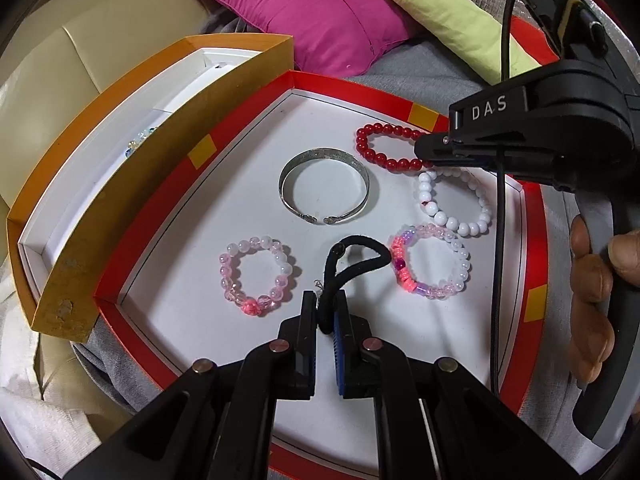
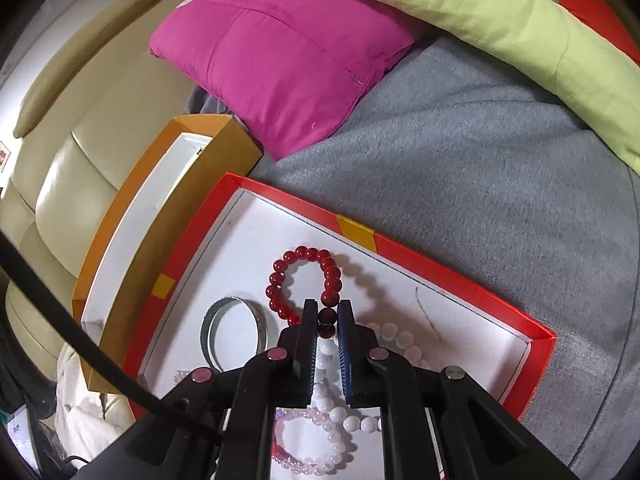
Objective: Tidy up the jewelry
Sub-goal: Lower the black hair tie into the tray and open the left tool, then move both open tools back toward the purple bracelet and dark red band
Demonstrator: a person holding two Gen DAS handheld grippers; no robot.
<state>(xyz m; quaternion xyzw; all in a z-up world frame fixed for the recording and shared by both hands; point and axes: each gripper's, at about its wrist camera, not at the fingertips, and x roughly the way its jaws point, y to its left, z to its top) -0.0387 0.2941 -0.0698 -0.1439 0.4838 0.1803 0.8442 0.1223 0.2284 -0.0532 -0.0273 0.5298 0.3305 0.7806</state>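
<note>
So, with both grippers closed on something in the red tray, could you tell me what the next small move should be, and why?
Probably lift the right gripper straight up: it is shut on the red bead bracelet, which still lies on the red tray touching the white bead bracelet. A vertical lift should avoid dragging the neighbour. The left gripper can hold the black hair tie meanwhile.

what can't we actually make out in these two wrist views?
- Orange box contents: left wrist view shows only a few clear beads over its wall; the rest is hidden.
- White bead bracelet: right wrist view, largely covered by the right gripper.
- Red bead bracelet: left wrist view, the gripped end is hidden behind the right gripper's jaws.
- Black hair tie: lower end hidden between the left gripper jaws.
</note>
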